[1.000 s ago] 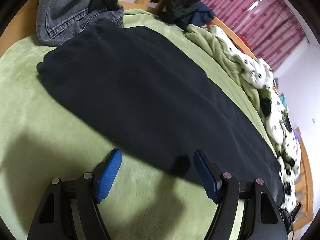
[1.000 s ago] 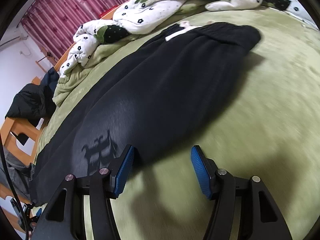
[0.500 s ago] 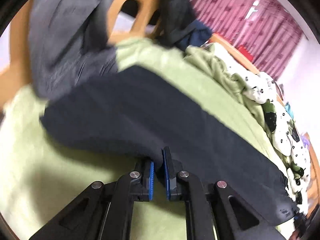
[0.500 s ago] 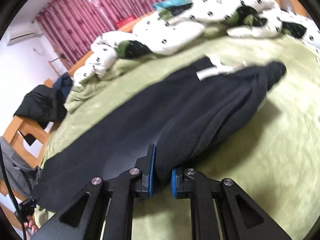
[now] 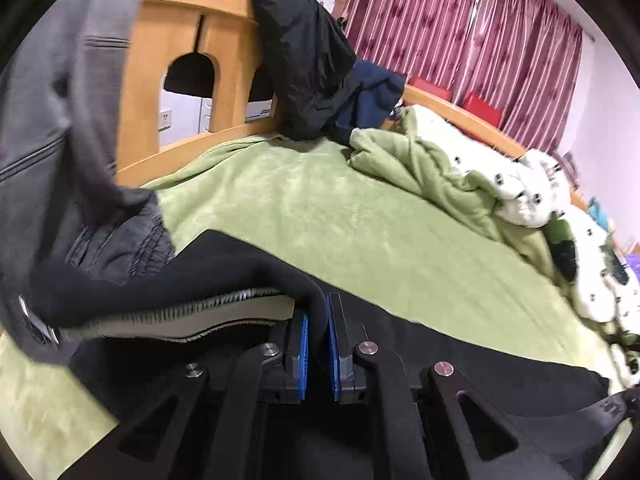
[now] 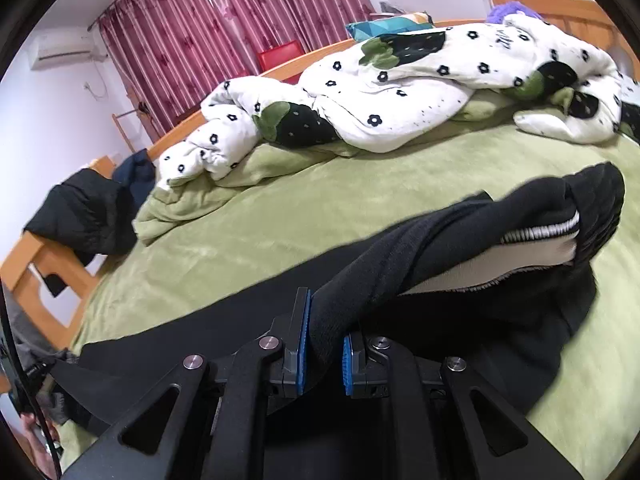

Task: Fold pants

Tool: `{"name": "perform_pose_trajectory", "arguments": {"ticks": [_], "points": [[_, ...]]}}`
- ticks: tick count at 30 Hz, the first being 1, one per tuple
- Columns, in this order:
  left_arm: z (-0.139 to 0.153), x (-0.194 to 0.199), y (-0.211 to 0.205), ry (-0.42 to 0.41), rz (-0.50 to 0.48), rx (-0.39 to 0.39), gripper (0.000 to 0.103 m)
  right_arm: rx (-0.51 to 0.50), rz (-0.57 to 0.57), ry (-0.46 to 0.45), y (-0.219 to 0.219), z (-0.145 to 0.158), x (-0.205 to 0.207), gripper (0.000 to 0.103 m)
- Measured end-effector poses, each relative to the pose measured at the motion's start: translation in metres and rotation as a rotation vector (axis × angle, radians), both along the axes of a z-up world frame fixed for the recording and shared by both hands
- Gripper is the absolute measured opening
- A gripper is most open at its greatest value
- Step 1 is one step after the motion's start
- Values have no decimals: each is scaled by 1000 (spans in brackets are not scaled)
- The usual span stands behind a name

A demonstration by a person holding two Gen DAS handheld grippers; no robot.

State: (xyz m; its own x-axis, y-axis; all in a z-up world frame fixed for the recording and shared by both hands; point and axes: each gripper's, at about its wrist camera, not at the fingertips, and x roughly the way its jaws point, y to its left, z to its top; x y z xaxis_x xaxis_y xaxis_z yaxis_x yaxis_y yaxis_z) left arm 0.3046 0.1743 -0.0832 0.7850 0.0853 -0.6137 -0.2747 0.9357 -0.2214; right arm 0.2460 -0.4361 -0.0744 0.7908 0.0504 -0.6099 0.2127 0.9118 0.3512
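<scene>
Black pants (image 5: 224,268) lie lengthwise on a green blanket (image 5: 360,216). My left gripper (image 5: 318,344) is shut on their near edge, which is raised off the bed so the pale fleece lining with a striped trim shows to the left. In the right wrist view my right gripper (image 6: 324,344) is shut on the near edge of the same pants (image 6: 460,232) close to the waistband, which is also lifted, showing pale lining and a black-and-white drawstring band at the right. The far half of the pants still rests flat on the blanket (image 6: 280,216).
A grey garment (image 5: 68,132) hangs over the wooden footboard (image 5: 224,80) at left. Dark jackets (image 5: 312,64) drape over its corner. A rumpled white flowered quilt (image 6: 400,92) and bunched green blanket line the far side. Red curtains (image 6: 224,28) hang behind.
Both grippers closed on the near edge of the pants and rose, lifting that edge off the blanket and turning it toward the far side; the lining now shows.
</scene>
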Motion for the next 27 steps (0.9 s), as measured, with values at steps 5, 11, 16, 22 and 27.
{"name": "perform_pose_trajectory", "arguments": {"ticks": [5,11,16,22,27], "points": [[-36,47,-20,71,34,84,9,-32,-56,103,1,-47,67,13],[-55,85,-18,171,39,117,15,-9,-108,184,-7,-75,106,23],[-45,56,-9,178,34,2,66,-60,-52,166,4,-52,75,41],[-37,-40,-12,172,-75,-48,74,-113,-2,133,11,-31,-31,62],[-71,-122,4,185,-139,-215,74,-41,-49,174,-13,-58,-110,64]]}}
